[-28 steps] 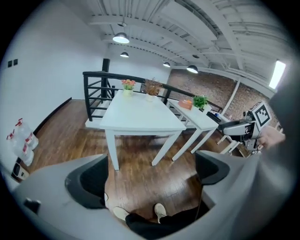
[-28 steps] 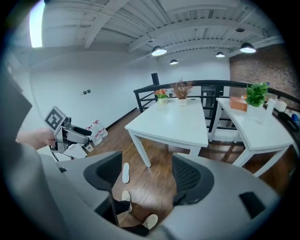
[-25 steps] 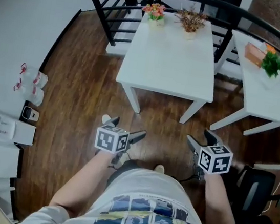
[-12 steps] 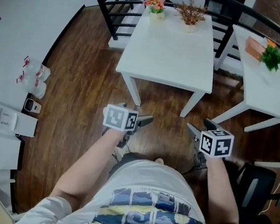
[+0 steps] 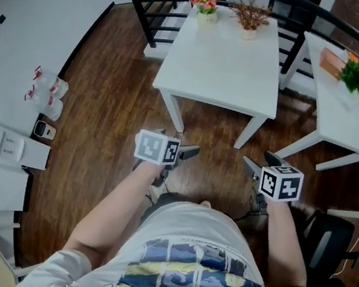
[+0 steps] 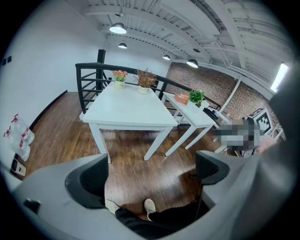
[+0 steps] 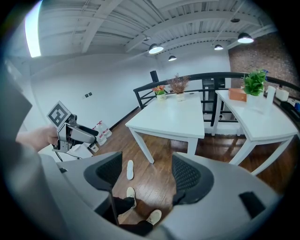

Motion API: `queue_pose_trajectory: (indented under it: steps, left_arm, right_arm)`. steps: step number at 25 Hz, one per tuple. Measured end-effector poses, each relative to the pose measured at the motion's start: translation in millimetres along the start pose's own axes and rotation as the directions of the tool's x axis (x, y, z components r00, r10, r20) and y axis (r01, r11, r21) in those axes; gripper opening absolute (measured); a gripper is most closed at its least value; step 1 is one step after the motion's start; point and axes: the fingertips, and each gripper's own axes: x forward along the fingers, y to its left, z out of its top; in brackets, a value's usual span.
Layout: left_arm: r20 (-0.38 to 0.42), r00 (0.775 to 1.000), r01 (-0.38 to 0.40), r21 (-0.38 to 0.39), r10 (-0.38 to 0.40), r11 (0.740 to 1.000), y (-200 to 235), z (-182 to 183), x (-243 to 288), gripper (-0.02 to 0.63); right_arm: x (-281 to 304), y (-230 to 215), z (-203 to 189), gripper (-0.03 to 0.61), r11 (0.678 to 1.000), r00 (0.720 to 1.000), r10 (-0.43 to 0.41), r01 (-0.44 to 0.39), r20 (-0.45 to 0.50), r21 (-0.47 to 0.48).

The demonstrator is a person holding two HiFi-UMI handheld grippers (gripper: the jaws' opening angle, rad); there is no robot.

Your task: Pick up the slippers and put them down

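One white slipper [image 7: 130, 169] lies flat on the wooden floor near the leg of the big white table [image 7: 174, 117]; it shows only in the right gripper view. The person's two feet in pale footwear [image 7: 153, 216] stand below it. My left gripper [image 5: 174, 142] is held above the floor in front of the person, open and empty [image 6: 150, 176]. My right gripper [image 5: 260, 161] hovers level with it on the right, also open with nothing between its fingers [image 7: 149, 173]. In the head view the left gripper hides the slipper.
A second white table [image 5: 341, 103] stands at the right, with a black railing [image 5: 146, 5] behind both. Plants and flowers [image 5: 206, 4] sit on the tables. Water bottles [image 5: 48, 96] and white boxes [image 5: 3, 145] line the left wall. A dark chair [image 5: 324, 243] is at the lower right.
My left gripper has risen and moved forward toward the table. The right gripper has shifted slightly forward. Both stay open.
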Motion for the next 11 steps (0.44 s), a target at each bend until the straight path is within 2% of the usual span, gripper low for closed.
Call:
queue_pose_trajectory:
  steps: [11]
  left_arm:
    - [-0.004, 1.0, -0.004, 0.008, 0.004, 1.0, -1.5, -4.1, 0.6, 0.577]
  right_arm:
    - [-0.6, -2.1, -9.0, 0.356, 1.0, 1.0, -0.002, 0.002, -0.011, -0.003]
